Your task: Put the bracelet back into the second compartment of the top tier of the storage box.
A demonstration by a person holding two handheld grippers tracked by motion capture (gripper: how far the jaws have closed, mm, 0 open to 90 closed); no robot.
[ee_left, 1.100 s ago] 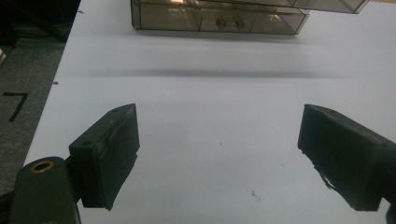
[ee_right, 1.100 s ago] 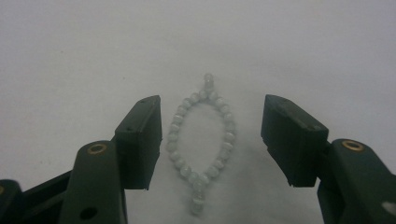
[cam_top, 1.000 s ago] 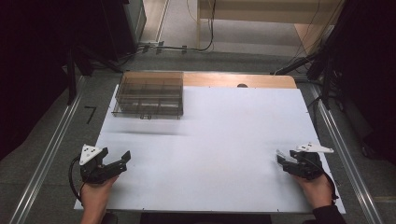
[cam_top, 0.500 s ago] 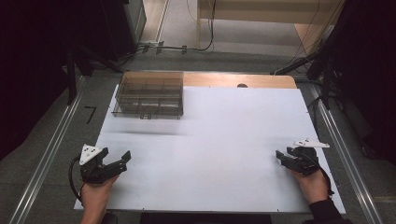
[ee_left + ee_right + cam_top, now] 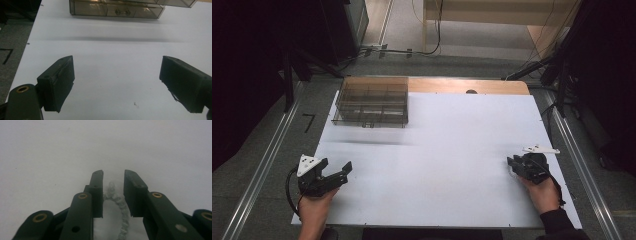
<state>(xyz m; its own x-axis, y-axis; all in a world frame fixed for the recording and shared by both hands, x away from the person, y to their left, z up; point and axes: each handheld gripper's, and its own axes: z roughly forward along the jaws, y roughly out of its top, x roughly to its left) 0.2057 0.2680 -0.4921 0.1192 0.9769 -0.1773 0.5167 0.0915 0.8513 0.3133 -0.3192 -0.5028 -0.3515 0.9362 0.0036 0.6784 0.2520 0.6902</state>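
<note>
Your right hand-held gripper (image 5: 113,195) is narrowly parted around a bead chain (image 5: 117,202), gripping nothing; close carelessly and it slips. Left hand-held gripper (image 5: 117,85) gapes empty.

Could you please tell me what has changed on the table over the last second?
The right hand-held gripper has dipped toward the white table; its narrowly parted jaws straddle a small beaded chain. The left hand-held gripper and the clear compartment box stayed as they were.
</note>
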